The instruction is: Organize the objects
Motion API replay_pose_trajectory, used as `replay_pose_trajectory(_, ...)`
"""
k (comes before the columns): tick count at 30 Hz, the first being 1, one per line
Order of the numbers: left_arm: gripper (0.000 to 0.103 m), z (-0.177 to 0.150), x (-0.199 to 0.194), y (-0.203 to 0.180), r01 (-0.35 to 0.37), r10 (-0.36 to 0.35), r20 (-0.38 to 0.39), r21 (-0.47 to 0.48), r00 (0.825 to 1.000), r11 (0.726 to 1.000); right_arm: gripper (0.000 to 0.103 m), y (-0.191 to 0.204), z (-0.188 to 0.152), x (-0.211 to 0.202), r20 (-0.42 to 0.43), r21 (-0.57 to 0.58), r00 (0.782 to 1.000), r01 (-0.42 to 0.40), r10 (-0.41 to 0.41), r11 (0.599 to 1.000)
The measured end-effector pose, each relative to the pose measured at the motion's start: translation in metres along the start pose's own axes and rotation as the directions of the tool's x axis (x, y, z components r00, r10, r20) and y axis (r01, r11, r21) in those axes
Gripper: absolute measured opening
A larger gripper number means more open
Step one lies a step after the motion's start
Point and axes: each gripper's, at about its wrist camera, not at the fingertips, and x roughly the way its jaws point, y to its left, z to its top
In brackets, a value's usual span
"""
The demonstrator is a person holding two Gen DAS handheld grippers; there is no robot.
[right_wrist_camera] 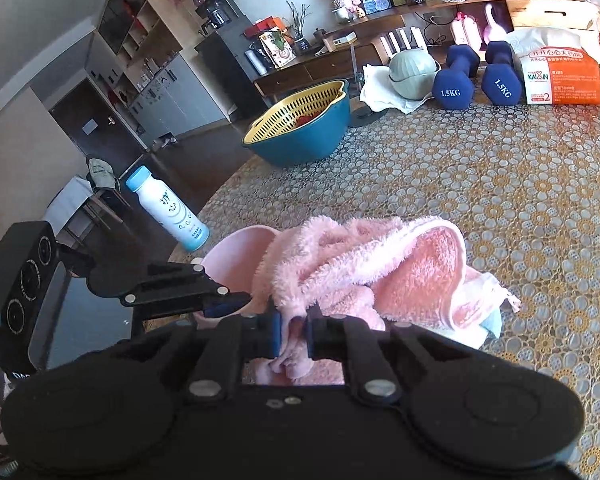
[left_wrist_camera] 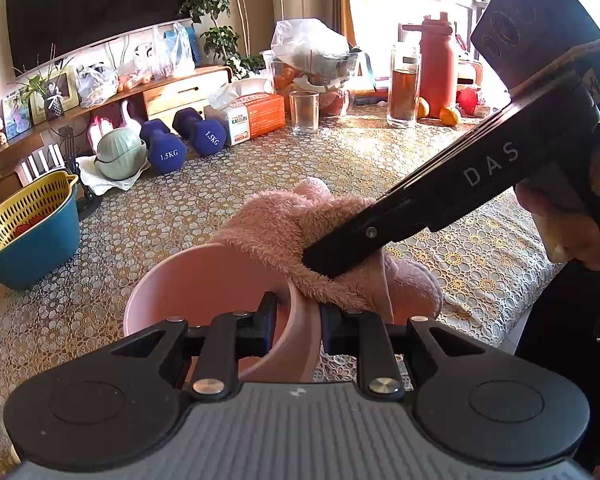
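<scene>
- Left wrist view: dumbbells (left_wrist_camera: 167, 152) read "1.5KG", tissue pack (left_wrist_camera: 256, 116) "KAIXIN".
- Left gripper (left_wrist_camera: 298, 316) jaws clamp the pink bowl (left_wrist_camera: 204, 280) rim on the worktop (left_wrist_camera: 380, 168).
- Right gripper (right_wrist_camera: 292, 330) jaws pinch the pink towel (right_wrist_camera: 364, 264) draped over the bowl; bowl's far side hidden.

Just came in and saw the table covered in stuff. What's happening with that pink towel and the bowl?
A person is working two handheld tongs over the table. The left tongs are shut on the rim of a pink bowl. The right tongs are shut on a fold of the fluffy pink towel, which is bunched up and draped over the bowl's edge, partly lying on the tablecloth beside it.
</scene>
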Motion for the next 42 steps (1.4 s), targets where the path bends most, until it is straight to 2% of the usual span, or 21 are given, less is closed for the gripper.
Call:
replay_pose_trajectory(10, 0.021, 0.001, 0.002, 0.000, 0.000, 0.000, -0.003, 0.010, 1.000, 1.000, 0.012, 0.001, 0.023, 0.015, 0.001, -0.023, 1.000, 0.026, -0.026, 0.999)
replay_pose_trajectory(18, 0.021, -0.001, 0.001, -0.003, 0.009, -0.009, -0.001, 0.013, 1.000, 1.000, 0.012, 0.000, 0.047, 0.038, -0.049, -0.067, 0.998, 0.041, -0.044, 0.997)
replay_pose_trajectory(28, 0.021, 0.001, -0.001, -0.002, 0.017, -0.017, -0.002, 0.019, 1.000, 1.000, 0.013, 0.000, 0.067, 0.071, -0.119, -0.080, 0.993, 0.015, -0.024, 0.997)
replay_pose_trajectory(33, 0.021, 0.001, -0.001, -0.002, 0.016, -0.016, -0.001, 0.018, 1.000, 1.000, 0.013, -0.005, 0.071, 0.084, -0.137, -0.037, 0.990, 0.003, -0.008, 0.999)
replay_pose_trajectory(42, 0.023, 0.000, -0.002, 0.001, 0.017, -0.017, 0.009, -0.017, 1.000, 1.000, 0.011, -0.052, 0.059, 0.096, -0.154, 0.168, 0.988, 0.018, 0.008, 0.986)
